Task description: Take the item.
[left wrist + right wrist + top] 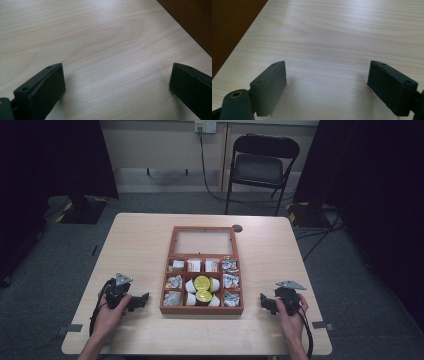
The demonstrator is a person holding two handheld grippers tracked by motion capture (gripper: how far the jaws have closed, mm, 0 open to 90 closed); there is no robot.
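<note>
Both grippers, left (142,300) and right (263,301), rest wide apart, empty, on the pale wooden table (140,245); from above, the compartmented brown wooden box (202,310) sits between them.

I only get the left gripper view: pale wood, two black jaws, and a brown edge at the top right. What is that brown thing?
Observer: It is the side of a reddish-brown wooden compartment box, seen from above, its lid open toward the far side of the light wooden table.
Operator: Anything inside?
Observer: Two white cups with yellow lids in the middle, small silvery packets down both sides.
Operator: Where is the other hand?
Observer: The right gripper rests on the table right of the box, jaws apart and empty, mirroring the left gripper.
</note>
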